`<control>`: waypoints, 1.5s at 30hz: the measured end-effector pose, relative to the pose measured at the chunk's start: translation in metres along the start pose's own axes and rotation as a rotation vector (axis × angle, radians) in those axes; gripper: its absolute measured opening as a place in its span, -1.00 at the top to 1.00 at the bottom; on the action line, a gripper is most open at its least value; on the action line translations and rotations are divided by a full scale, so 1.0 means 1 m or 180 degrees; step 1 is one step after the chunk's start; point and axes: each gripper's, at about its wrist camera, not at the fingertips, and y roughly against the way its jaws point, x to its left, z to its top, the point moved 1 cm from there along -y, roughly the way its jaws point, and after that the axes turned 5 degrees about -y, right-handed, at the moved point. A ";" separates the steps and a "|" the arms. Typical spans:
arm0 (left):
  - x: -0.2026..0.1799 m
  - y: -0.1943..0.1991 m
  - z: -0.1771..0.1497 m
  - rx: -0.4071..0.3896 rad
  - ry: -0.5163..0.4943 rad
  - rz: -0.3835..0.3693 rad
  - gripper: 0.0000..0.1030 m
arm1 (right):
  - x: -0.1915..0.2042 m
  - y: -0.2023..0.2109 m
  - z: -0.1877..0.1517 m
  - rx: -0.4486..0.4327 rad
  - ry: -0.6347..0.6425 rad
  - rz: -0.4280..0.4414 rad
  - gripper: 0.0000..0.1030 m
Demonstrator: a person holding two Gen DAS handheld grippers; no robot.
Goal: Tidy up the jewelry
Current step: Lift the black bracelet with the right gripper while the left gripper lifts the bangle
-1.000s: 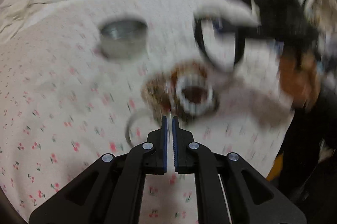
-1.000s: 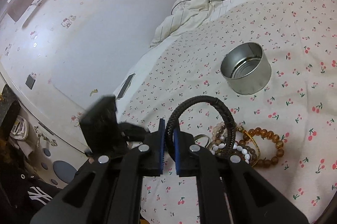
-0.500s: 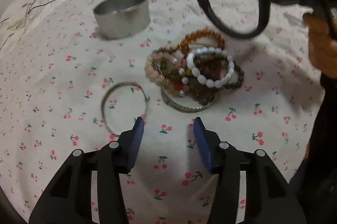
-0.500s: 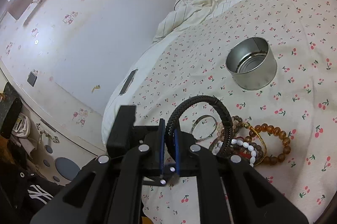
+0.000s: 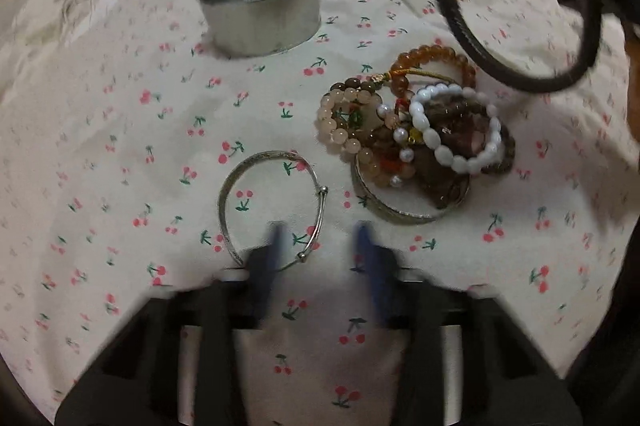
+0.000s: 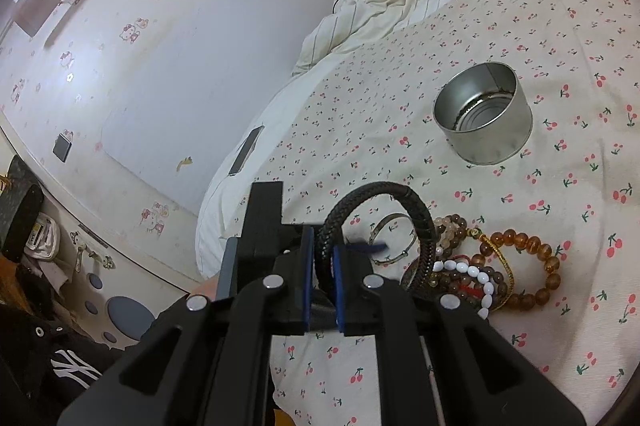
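The right tongs (image 6: 320, 268) clamp the black braided bracelet (image 6: 416, 204) above the bed's (image 5: 120, 130) bracelet pile (image 5: 412, 142), while the blurred left tongs (image 5: 320, 254), apparently spread open, straddle the silver bangle (image 5: 272, 162), risking snagging it.

Left gripper (image 5: 320, 242) is low over the bed, fingers spread wide, nothing between the blue pads (image 5: 370, 266), its outline smeared with motion blur. Right gripper (image 6: 321, 250) is up in the air, above and to the right of the left one, jaws pinched tight on the black braided bracelet (image 6: 404, 202), the loop standing up out of the fingers. In the left view that bracelet hangs at top right, with a bit of hand (image 5: 632, 82) just at the edge.
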 end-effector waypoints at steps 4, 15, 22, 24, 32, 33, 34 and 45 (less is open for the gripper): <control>0.012 0.004 -0.004 0.0004 0.0212 -0.0175 0.92 | 0.000 0.002 0.000 -0.0020 -0.0015 0.0003 0.78; 0.054 0.072 0.010 -0.1084 0.1001 -0.0741 1.00 | -0.005 0.012 0.006 -0.0208 -0.0047 -0.0035 0.78; 0.061 0.077 0.039 -0.1367 0.1183 -0.0964 1.00 | -0.010 0.009 0.012 -0.0205 -0.0077 -0.0108 0.78; 0.057 0.076 0.040 -0.1243 0.1029 -0.0969 1.00 | -0.012 0.011 0.014 -0.0220 -0.0084 -0.0111 0.78; 0.090 0.048 -0.017 -0.0640 0.1403 -0.0502 -0.50 | -0.010 0.007 0.011 -0.0149 -0.0069 -0.0081 0.78; 0.096 0.046 -0.025 -0.0656 0.1540 -0.0646 -0.53 | -0.008 0.005 0.010 -0.0131 -0.0050 -0.0074 0.78; 0.101 0.044 -0.030 -0.0677 0.1629 -0.0741 -0.54 | -0.007 0.004 0.009 -0.0117 -0.0048 -0.0062 0.78; 0.049 -0.017 -0.009 -0.0329 0.1508 -0.0370 -0.61 | 0.002 -0.003 0.004 -0.0063 0.0008 -0.0043 0.78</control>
